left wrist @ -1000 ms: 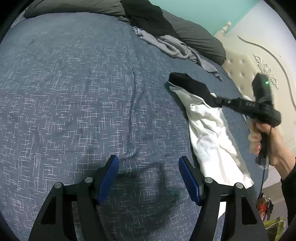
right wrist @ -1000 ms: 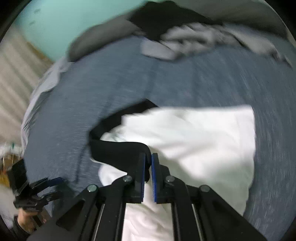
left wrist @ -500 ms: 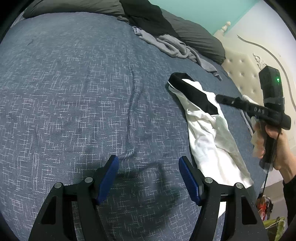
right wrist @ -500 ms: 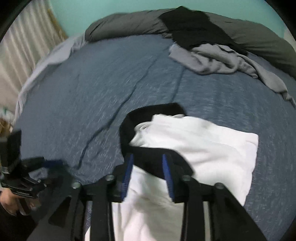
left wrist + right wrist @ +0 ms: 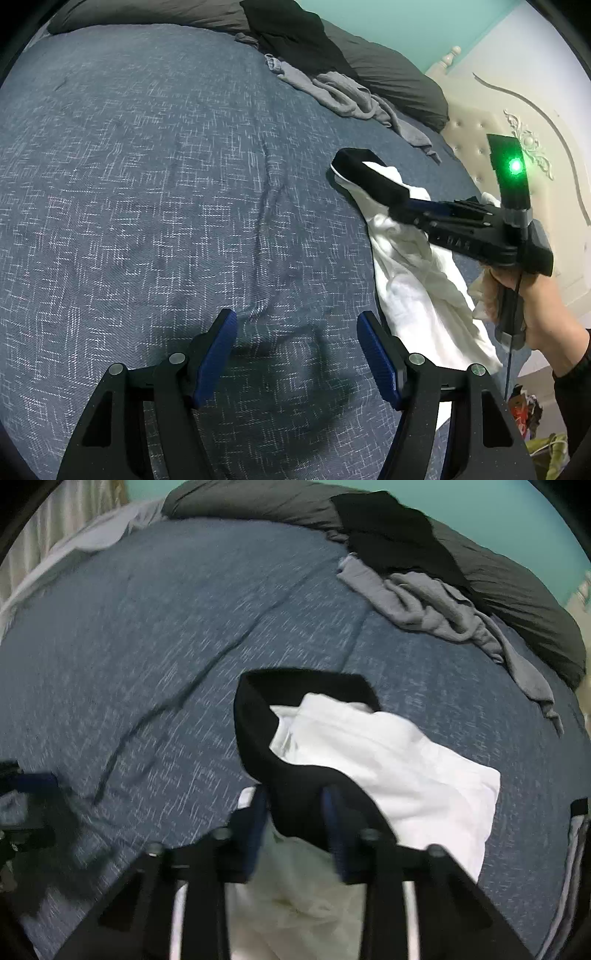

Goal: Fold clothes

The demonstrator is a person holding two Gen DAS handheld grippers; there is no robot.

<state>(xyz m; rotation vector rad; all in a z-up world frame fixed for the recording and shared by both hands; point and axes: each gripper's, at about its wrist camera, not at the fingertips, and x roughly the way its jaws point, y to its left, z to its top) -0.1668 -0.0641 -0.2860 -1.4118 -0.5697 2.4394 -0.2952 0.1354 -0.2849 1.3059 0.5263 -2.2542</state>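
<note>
A white garment with a black band (image 5: 410,258) lies on the blue bed cover (image 5: 147,184), at the right in the left wrist view. In the right wrist view the white cloth (image 5: 388,753) and its black band (image 5: 280,753) lie just ahead. My right gripper (image 5: 295,812) is open, its jaws on either side of the black band; it also shows in the left wrist view (image 5: 402,210). My left gripper (image 5: 297,354) is open and empty, low over bare cover to the left of the garment.
A grey garment (image 5: 343,96) and a black garment (image 5: 291,33) lie crumpled at the far end by dark grey pillows (image 5: 388,74). A cream headboard (image 5: 480,122) stands at the right. The bed's edge runs near the white garment's right side.
My right gripper was shut on the black band and has opened, letting it go. The garment now lies on the bed. My left gripper has not moved.
</note>
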